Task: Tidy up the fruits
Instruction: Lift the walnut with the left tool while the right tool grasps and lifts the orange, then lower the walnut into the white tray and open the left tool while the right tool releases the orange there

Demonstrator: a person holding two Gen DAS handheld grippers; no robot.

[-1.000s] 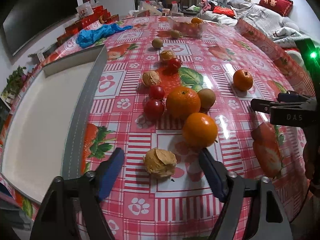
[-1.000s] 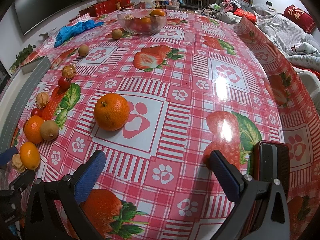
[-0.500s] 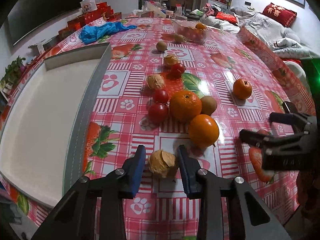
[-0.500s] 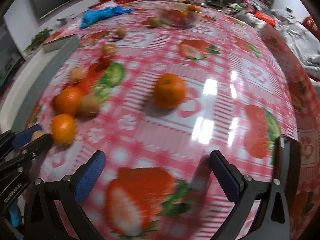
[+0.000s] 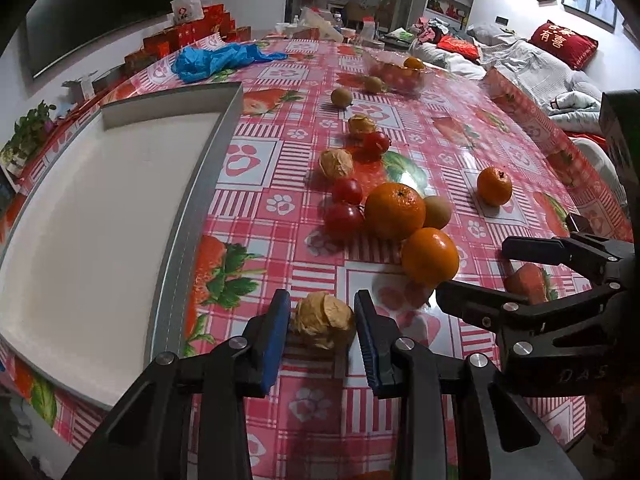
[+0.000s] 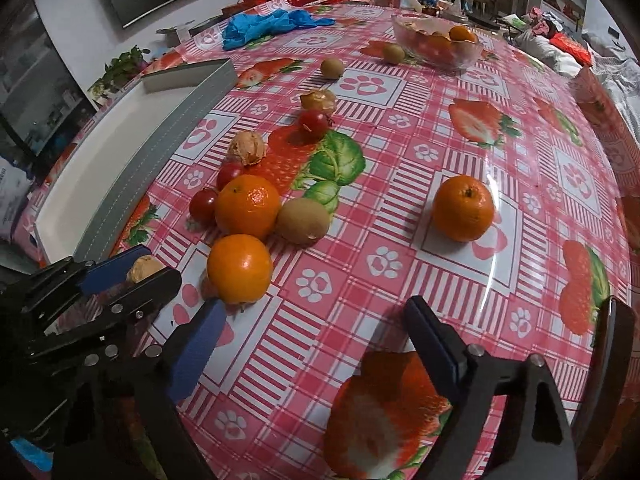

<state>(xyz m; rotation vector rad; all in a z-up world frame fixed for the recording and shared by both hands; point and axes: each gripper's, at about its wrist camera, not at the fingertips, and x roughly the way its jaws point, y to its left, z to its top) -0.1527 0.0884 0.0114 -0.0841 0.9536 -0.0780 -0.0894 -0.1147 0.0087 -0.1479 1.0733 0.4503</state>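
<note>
The left gripper [image 5: 322,326] has its jaws clenched on a papery husk fruit [image 5: 322,321] at the near edge of the desk [image 5: 440,152], beside the white tray [image 5: 100,216]. The right gripper [image 6: 312,344] is released with nothing between its jaws, which are closing. On the desk lie three loose oranges, three tomatoes, three kiwis and three husk fruits. A glass bowl [image 6: 464,58] of fruit stands far off.

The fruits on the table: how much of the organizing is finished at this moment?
Done: the white tray holds nothing in view, while the glass bowl has some fruit. In hand: the left gripper clamps a husked fruit; the right gripper is closing, empty. Left: oranges, tomatoes and kiwis remain scattered.
</note>
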